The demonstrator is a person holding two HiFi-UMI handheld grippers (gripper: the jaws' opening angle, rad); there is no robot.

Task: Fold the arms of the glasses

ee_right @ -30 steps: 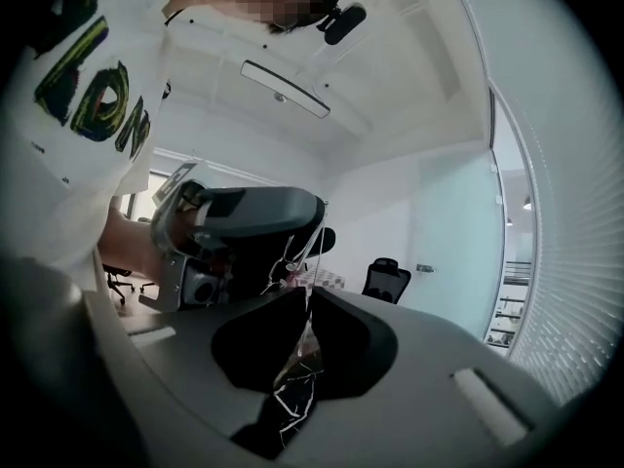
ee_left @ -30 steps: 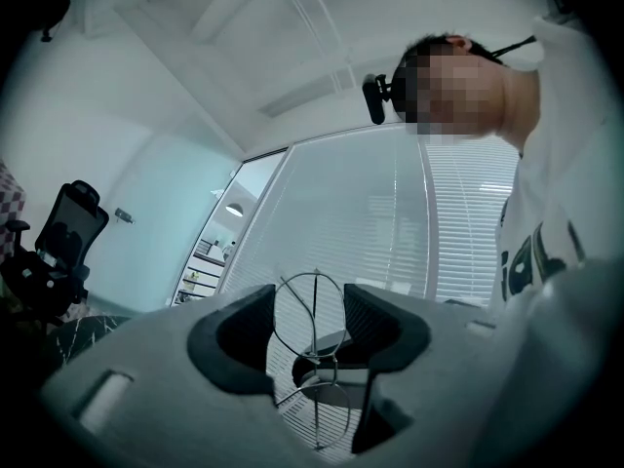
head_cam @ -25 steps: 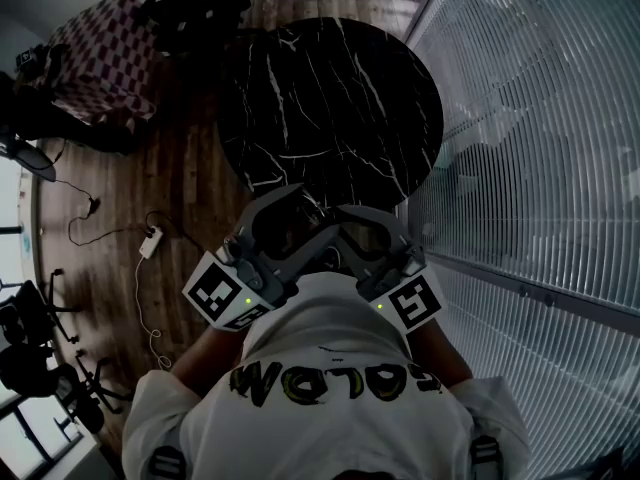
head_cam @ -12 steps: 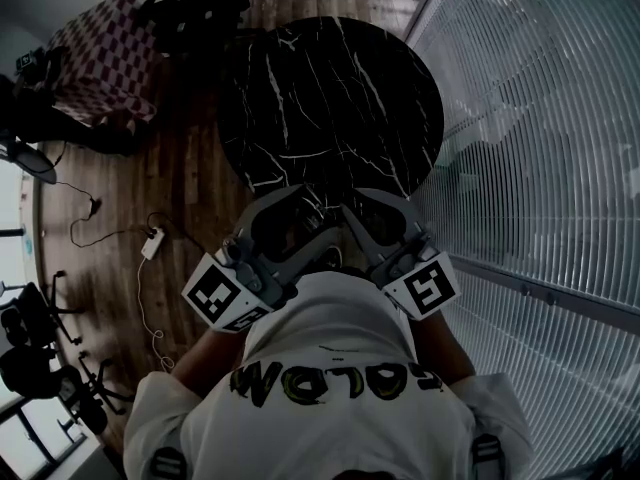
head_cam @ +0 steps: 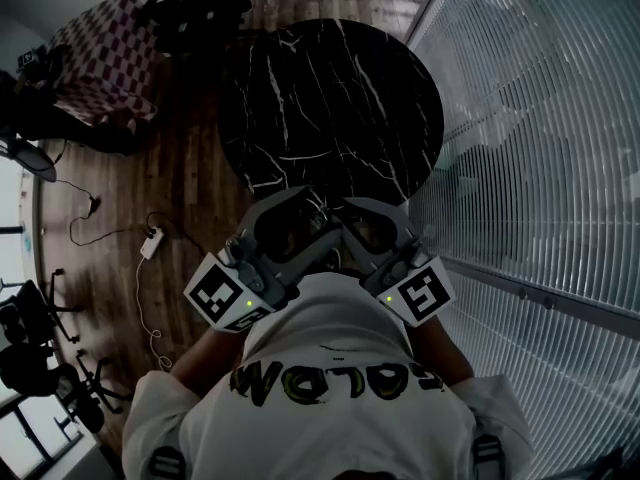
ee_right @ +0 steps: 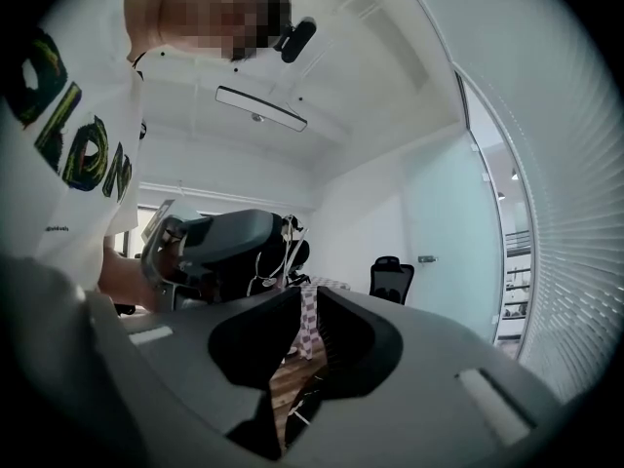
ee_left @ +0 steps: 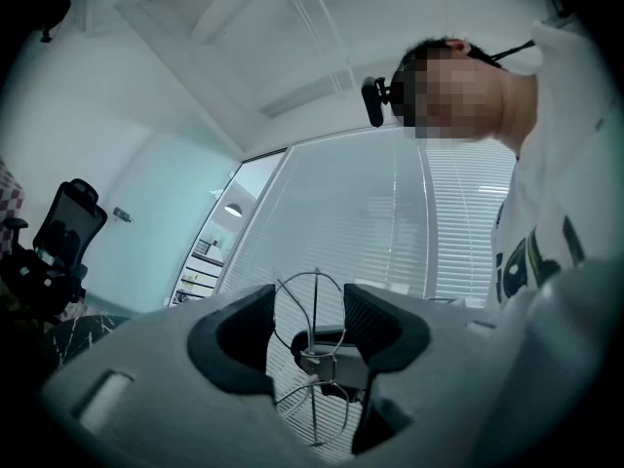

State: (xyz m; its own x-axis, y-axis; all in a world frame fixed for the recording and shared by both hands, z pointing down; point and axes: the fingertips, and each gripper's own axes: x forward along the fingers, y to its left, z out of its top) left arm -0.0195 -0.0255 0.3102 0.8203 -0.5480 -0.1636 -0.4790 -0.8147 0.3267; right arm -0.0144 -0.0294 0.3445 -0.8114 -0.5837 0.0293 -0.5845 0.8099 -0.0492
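glasses sit clamped in the level left hand-held gripper.

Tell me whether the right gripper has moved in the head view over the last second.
Yes, slightly. The right gripper has shifted: its marker cube sits a little farther right, toward the window blinds, and nearer the round black table.

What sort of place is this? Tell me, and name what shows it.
Probably an office or meeting area: long slatted blinds, a black office chair, and a round black marble table on a wood floor.
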